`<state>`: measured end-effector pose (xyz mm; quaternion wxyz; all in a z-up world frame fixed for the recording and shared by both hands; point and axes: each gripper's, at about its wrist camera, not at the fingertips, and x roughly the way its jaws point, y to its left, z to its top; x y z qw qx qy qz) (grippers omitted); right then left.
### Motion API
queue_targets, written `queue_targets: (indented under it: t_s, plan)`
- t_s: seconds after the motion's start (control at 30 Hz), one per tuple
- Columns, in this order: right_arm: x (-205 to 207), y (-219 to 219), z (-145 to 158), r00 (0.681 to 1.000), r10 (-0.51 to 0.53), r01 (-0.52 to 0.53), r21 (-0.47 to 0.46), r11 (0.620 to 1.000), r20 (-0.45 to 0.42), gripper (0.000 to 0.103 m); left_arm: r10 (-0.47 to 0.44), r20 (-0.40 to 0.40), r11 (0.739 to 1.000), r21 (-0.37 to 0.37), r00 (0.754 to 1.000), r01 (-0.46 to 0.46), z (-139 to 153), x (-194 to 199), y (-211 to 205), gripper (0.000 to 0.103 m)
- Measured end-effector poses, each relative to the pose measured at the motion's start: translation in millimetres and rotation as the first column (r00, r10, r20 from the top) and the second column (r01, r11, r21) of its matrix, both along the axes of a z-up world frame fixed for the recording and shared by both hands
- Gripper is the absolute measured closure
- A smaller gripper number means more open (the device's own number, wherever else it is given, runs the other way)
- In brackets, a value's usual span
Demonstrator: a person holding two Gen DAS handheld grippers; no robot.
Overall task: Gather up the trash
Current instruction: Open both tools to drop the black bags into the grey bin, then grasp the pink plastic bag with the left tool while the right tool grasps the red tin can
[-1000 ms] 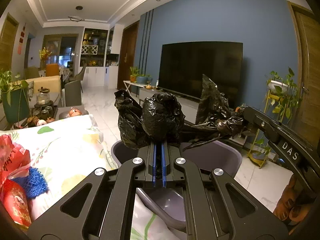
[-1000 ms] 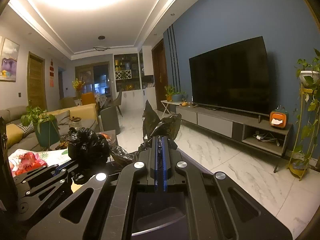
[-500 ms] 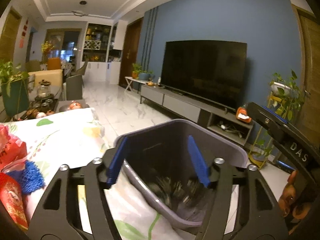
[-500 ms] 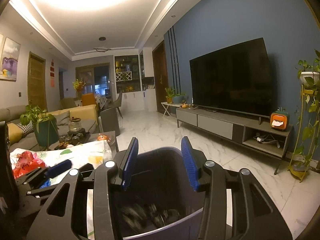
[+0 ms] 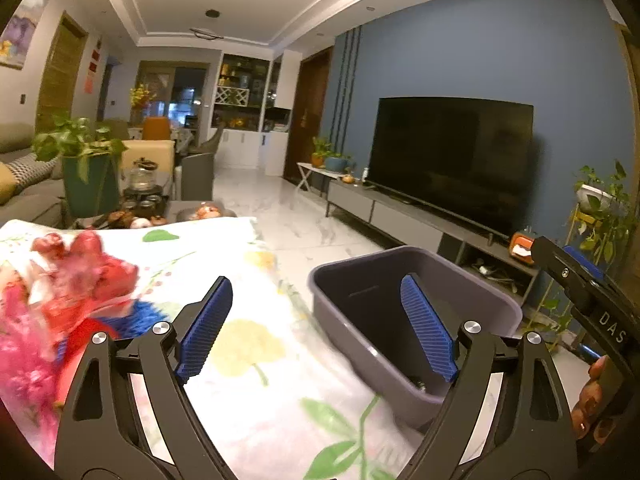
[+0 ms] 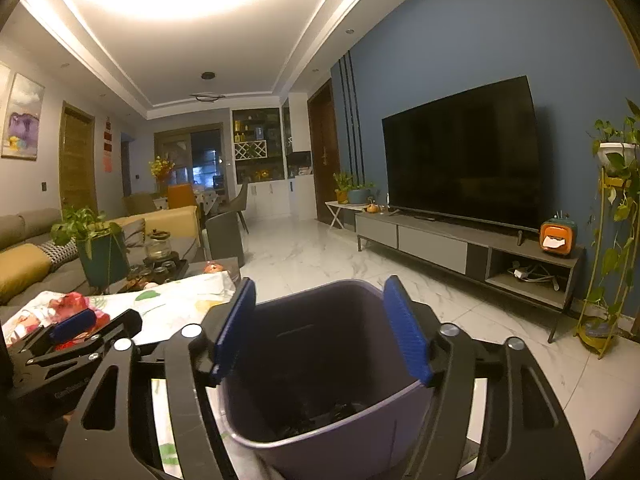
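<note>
A grey plastic bin (image 5: pixel 472 300) (image 6: pixel 352 452) stands by the edge of a table with a floral cloth (image 5: pixel 248 360). Dark crumpled trash (image 6: pixel 320 416) lies at its bottom. My right gripper (image 6: pixel 320 328) hangs open right above the bin's mouth, nothing between its blue pads. My left gripper (image 5: pixel 320 328) is open too, spread over the cloth and the bin's left rim, holding nothing. Red and pink wrappers (image 5: pixel 68 284) (image 6: pixel 68 304) and a blue fuzzy cloth (image 5: pixel 140 314) lie on the table to the left. The right gripper's side (image 5: pixel 588 300) shows in the left wrist view.
A tea tray with a glass jar (image 5: pixel 140 196) and a potted plant (image 5: pixel 86 168) stand at the table's far end. A TV (image 6: pixel 460 168) on a low console lines the blue wall. A plant stand (image 6: pixel 612 240) is at right. White marble floor (image 6: pixel 320 256) lies beyond.
Both grippers were shut on a black trash bag above the bin; they opened and the bag dropped in. The left gripper has since swung left toward the table.
</note>
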<state>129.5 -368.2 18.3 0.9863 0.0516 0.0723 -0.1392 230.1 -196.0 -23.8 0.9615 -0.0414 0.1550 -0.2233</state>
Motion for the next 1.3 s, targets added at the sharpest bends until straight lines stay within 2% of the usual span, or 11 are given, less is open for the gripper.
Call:
queue_targets:
  t_s: [0.07, 0.3, 0.53, 0.77, 1.07, 1.3]
  plan:
    - [-3, 8, 1, 1.000, 0.014, -0.014, 0.001, 1.000, 0.004, 0.031, 0.024, -0.002, 1.000, -0.001, 1.000, -0.024, -1, -8, 11, 0.018]
    - [-18, 37, 1, 0.996, 0.085, -0.085, 0.009, 0.996, 0.025, 0.026, 0.141, 0.022, 0.990, 0.004, 0.990, -0.141, -2, -39, 62, 0.018]
    - [-23, 78, -2, 0.980, 0.196, -0.196, -0.002, 0.981, 0.029, 0.026, 0.273, 0.047, 0.962, 0.011, 0.961, -0.273, -6, -64, 126, 0.018]
    - [-19, 123, -13, 0.963, 0.270, -0.270, -0.014, 0.963, 0.022, 0.026, 0.379, 0.042, 0.925, 0.022, 0.925, -0.380, -22, -86, 188, 0.018]
    - [0, 168, -38, 0.937, 0.345, -0.346, -0.015, 0.938, -0.052, 0.026, 0.427, -0.018, 0.904, 0.015, 0.904, -0.426, -41, -85, 236, 0.018]
    - [14, 187, -56, 0.930, 0.351, -0.355, -0.021, 0.935, -0.105, 0.026, 0.405, -0.055, 0.914, 0.025, 0.913, -0.404, -48, -64, 244, 0.022]
